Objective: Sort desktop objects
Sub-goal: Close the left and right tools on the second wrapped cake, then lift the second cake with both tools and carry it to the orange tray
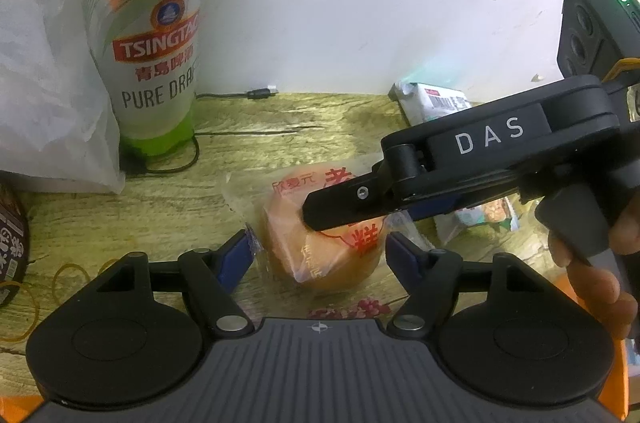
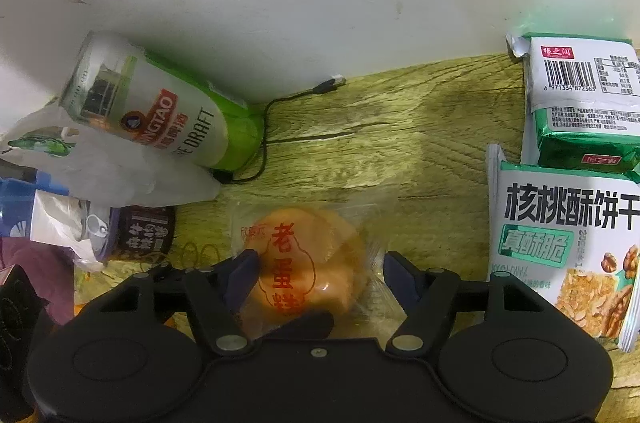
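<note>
A round yellow cake in a clear wrapper with red characters (image 1: 320, 247) lies on the wooden desk (image 1: 304, 143). My left gripper (image 1: 320, 255) is open, its blue-padded fingers on either side of the cake. My right gripper (image 2: 316, 275) is open too and straddles the same cake (image 2: 304, 263) in its own view. Seen in the left wrist view, the right gripper's black finger (image 1: 340, 207) reaches in from the right and lies over the top of the cake.
A Tsingtao beer can (image 1: 148, 35) stands at the back left by a white plastic bag (image 1: 48, 95) and a black USB cable (image 1: 260, 94). A dark cup (image 2: 140, 231) sits left. Green-and-white biscuit packs (image 2: 568, 247) lie right. Rubber bands (image 1: 68, 271) lie front left.
</note>
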The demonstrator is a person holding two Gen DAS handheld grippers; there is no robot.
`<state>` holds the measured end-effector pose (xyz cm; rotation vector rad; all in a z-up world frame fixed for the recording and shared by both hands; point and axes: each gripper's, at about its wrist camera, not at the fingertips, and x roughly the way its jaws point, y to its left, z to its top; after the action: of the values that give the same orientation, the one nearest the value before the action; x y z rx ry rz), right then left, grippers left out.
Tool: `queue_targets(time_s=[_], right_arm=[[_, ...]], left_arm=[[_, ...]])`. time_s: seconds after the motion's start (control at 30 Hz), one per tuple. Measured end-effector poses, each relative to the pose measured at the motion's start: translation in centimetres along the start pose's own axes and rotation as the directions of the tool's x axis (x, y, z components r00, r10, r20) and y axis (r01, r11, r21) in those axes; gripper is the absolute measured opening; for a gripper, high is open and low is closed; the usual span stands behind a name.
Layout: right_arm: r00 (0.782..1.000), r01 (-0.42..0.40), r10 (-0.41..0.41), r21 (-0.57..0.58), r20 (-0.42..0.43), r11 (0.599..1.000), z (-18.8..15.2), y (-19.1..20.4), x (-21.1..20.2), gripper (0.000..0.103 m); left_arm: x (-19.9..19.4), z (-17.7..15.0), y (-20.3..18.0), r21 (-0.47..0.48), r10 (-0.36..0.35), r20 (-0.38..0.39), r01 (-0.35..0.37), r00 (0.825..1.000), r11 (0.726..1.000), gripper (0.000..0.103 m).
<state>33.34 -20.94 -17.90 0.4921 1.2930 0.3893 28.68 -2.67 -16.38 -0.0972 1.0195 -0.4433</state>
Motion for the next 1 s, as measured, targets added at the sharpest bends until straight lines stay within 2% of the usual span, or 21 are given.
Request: queue_targets(time_s=[0.5,1.0], right_arm=[[0.999,-0.035,0.035,-0.008,0.025,0.999,-0.2,0.3,-2.0,0.067],[0.996,-0.079,0.080,-0.019,0.042,0.997,-1.4,1.4,-5.3,0.067]], left_arm=[[-1.8,0.5,-1.4,0.019,0.005,0.036,-0.006,0.999,1.000,0.072],[-5.6,0.5,-3.7,0.056,0.023,0.064,-0.027,0.998,0.998,0.072]])
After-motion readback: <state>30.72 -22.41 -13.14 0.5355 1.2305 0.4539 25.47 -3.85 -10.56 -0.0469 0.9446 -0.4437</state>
